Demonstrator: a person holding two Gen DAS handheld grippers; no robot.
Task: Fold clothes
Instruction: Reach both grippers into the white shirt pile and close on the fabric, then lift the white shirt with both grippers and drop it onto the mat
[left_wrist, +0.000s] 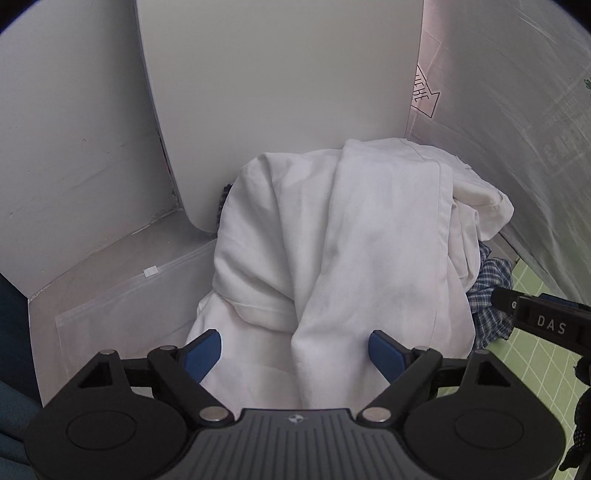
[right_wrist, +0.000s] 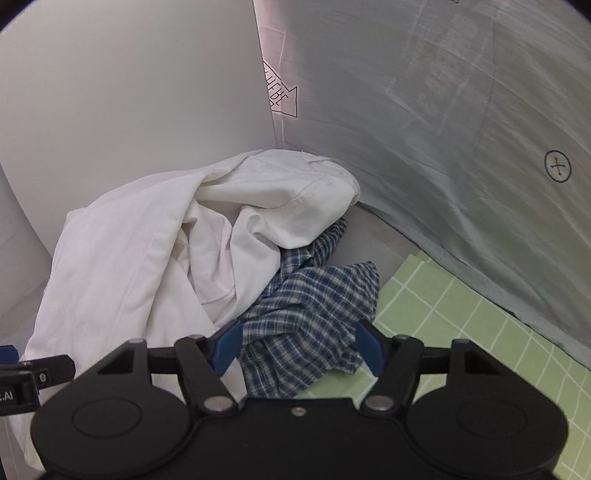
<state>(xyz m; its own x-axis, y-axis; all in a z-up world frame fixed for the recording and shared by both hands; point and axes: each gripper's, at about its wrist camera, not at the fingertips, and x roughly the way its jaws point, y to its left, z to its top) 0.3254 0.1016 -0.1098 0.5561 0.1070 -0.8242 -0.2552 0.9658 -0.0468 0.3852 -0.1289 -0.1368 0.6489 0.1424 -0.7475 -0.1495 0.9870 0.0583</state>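
A crumpled white garment (left_wrist: 332, 236) lies heaped in the corner of the work surface, on top of a blue plaid garment (left_wrist: 491, 291). My left gripper (left_wrist: 295, 350) is open, its blue fingers either side of the white cloth's near edge, holding nothing. In the right wrist view the white garment (right_wrist: 155, 251) is at left and the plaid garment (right_wrist: 314, 306) spreads out in front. My right gripper (right_wrist: 299, 347) is open over the plaid cloth's near edge, empty. The right gripper's body (left_wrist: 546, 325) shows at the left view's right edge.
White panels (left_wrist: 280, 92) and a plastic-covered wall (right_wrist: 461, 129) close in the back and right. A green gridded mat (right_wrist: 461, 332) covers the surface at right. A clear zip bag (left_wrist: 129, 295) lies flat to the left.
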